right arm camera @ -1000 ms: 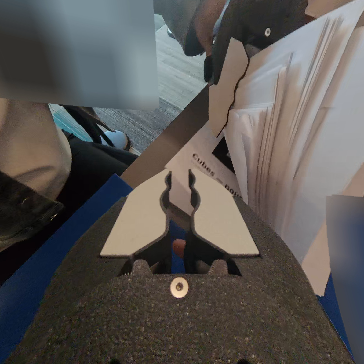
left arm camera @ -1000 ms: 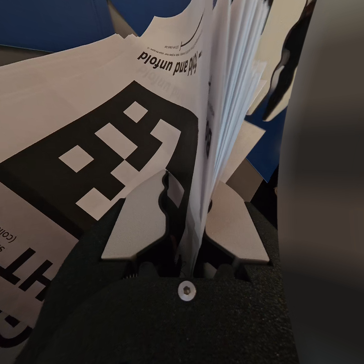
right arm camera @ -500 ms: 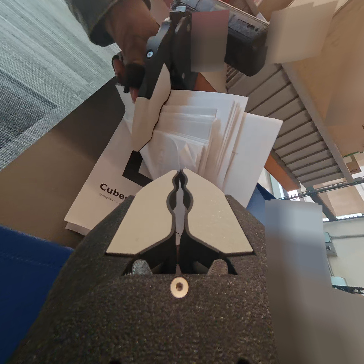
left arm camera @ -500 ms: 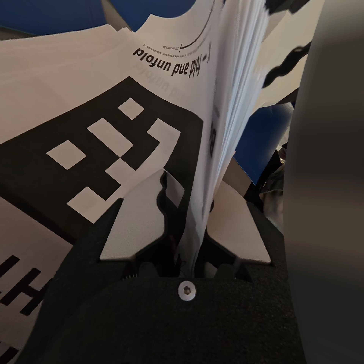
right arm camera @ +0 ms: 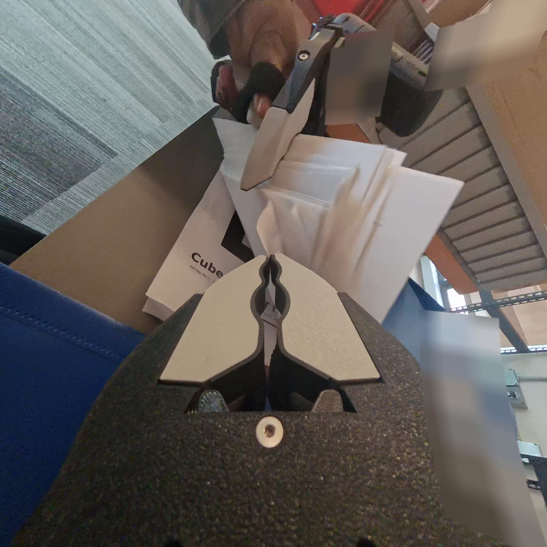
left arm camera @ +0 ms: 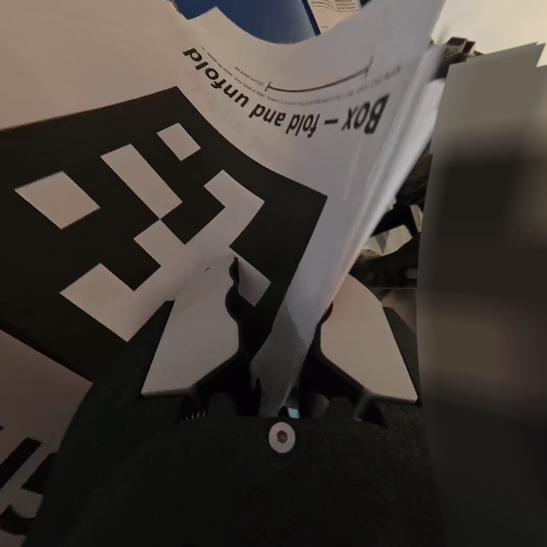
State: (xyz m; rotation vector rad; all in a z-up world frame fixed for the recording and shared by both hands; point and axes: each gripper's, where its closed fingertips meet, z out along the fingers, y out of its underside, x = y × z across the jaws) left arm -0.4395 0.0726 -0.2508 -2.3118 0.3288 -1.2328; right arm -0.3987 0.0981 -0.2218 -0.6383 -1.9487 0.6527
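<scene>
My left gripper [left arm camera: 288, 278] is shut on the lower edge of a thick stack of white paper sheets [left arm camera: 349, 189]. The front sheet [left arm camera: 148, 207] bears a large black-and-white square marker and bends away to the left. In the right wrist view the left gripper [right arm camera: 266, 165] holds the same stack [right arm camera: 340, 192] up, with a person's hand [right arm camera: 260, 44] behind it. My right gripper [right arm camera: 270, 258] is shut on the corner of one thin white sheet [right arm camera: 266, 228] that hangs from the stack's near face.
Another printed white sheet [right arm camera: 201, 254] lies on the brown table [right arm camera: 103, 236] under the stack. A blue cloth [right arm camera: 59, 355] covers the near left. Grey carpet floor [right arm camera: 74, 88] lies beyond the table edge. Grey slatted shelving [right arm camera: 488, 207] stands at the right. Across from one pair of fingers to the other is roughly 6 centimeters.
My right gripper swung up to the stack and went from open to shut on one sheet. The left gripper kept its hold; the front marker sheet has bent further away.
</scene>
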